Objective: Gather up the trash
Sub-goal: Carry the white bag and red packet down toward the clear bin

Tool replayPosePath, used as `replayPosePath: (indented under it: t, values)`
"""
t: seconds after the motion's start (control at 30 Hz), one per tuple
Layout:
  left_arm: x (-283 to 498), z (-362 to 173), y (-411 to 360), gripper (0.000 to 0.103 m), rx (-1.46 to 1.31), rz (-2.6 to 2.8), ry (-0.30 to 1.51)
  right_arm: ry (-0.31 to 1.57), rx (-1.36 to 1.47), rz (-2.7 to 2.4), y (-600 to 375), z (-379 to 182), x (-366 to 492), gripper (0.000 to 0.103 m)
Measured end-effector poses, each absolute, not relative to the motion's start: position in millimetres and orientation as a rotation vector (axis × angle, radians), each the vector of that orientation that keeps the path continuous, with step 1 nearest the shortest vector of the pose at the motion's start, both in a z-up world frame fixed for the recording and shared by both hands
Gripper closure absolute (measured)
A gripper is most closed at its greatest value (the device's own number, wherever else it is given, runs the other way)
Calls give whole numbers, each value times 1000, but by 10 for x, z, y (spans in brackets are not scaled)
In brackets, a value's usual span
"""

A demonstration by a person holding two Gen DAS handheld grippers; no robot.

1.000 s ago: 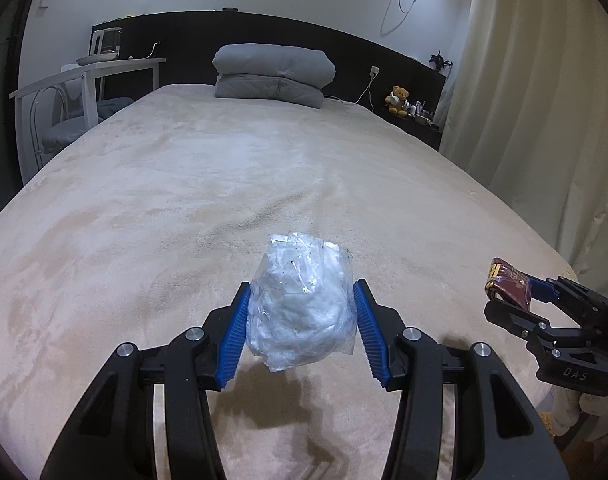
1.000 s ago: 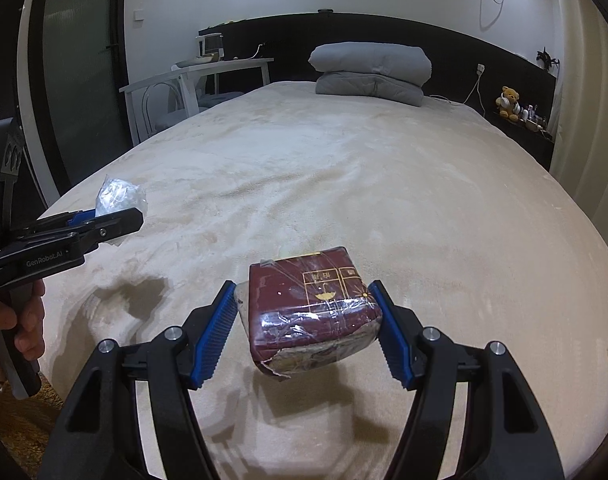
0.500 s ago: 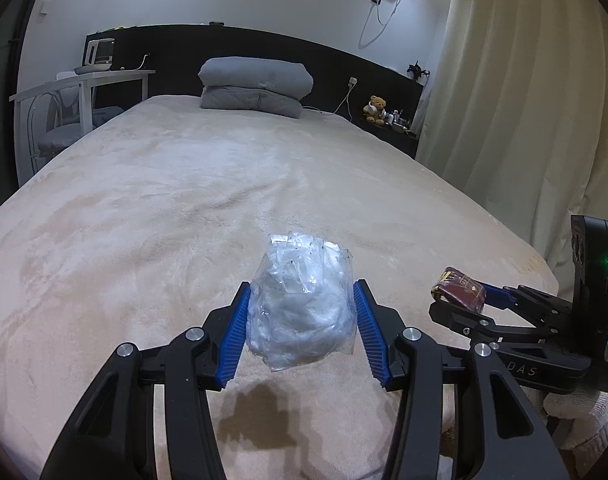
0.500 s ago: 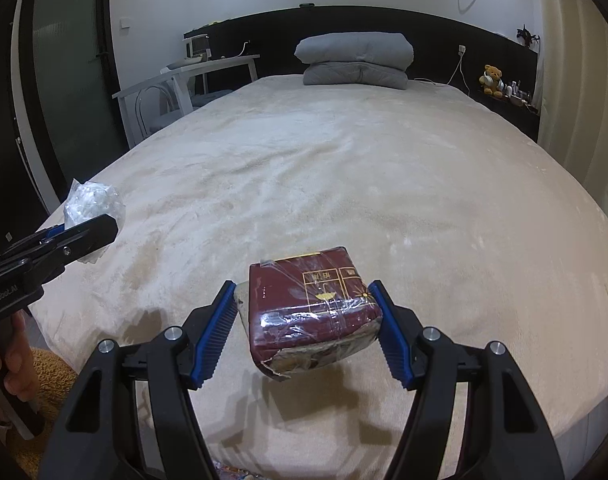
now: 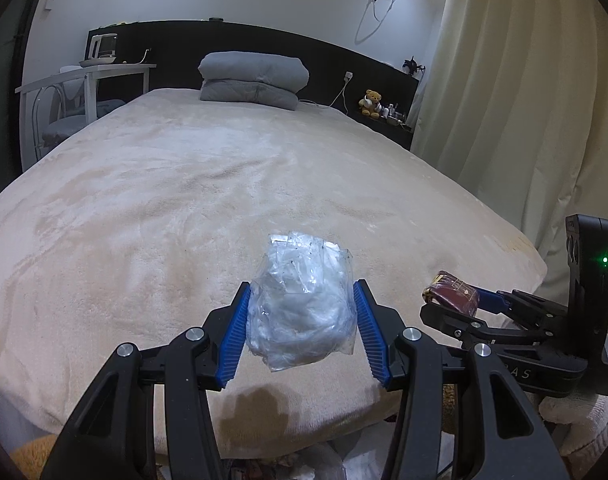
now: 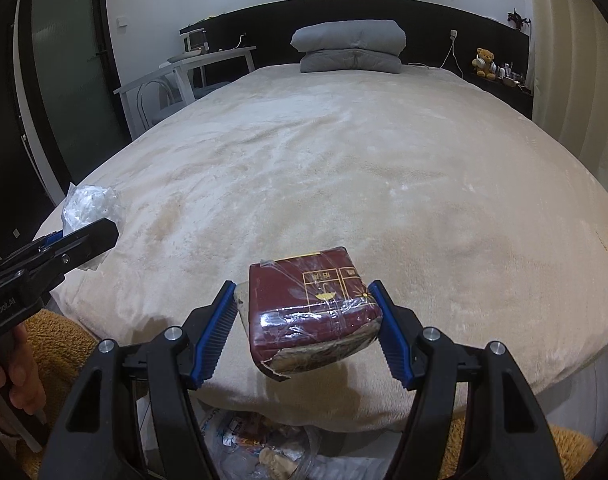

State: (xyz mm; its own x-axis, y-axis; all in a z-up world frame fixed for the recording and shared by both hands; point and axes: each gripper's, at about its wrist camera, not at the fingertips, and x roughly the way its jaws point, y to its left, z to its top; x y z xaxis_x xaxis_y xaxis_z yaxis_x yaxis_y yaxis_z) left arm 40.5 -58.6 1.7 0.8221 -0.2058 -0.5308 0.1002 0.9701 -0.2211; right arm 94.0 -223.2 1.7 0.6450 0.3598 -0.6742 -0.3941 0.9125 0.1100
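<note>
Trash is held in both grippers, above the foot end of the bed (image 5: 184, 208). The left gripper (image 5: 302, 320) has its two blue pads pressed against a crumpled clear plastic bag (image 5: 302, 312), one pad on each side of it. The bag sits between the fingertips and rises a little above them, and its lower part hangs free over the beige blanket, not touching it. A dark shadow lies on the blanket edge under the bag.

The right gripper (image 6: 307, 320) is closed in the same way on a dark red packet (image 6: 313, 306) wrapped in wrinkled clear film. The packet has gold printed lines on its top face and a torn corner at the front, low on the left. It fills the gap between the blue pads and is lifted clear of the blanket.

In the left wrist view the right gripper shows at the right edge, beside the left one, with the red packet at its tip. In the right wrist view the left gripper comes in from the left edge with the clear bag at its tip.

Below the bed edge, under the right gripper, a clear bag with mixed wrappers (image 6: 260, 444) lies on the floor. A folded grey duvet (image 6: 349, 46) rests at the head of the bed, and a teddy bear (image 6: 483, 62) sits on the ledge beside it.
</note>
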Motion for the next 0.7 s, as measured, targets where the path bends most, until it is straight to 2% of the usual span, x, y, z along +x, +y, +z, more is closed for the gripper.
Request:
replayPosePath:
  t: [0.7]
  values:
    - [-222,-147,-715,53,-184,-160,616,767,-66,470,-2275,-77,244,37]
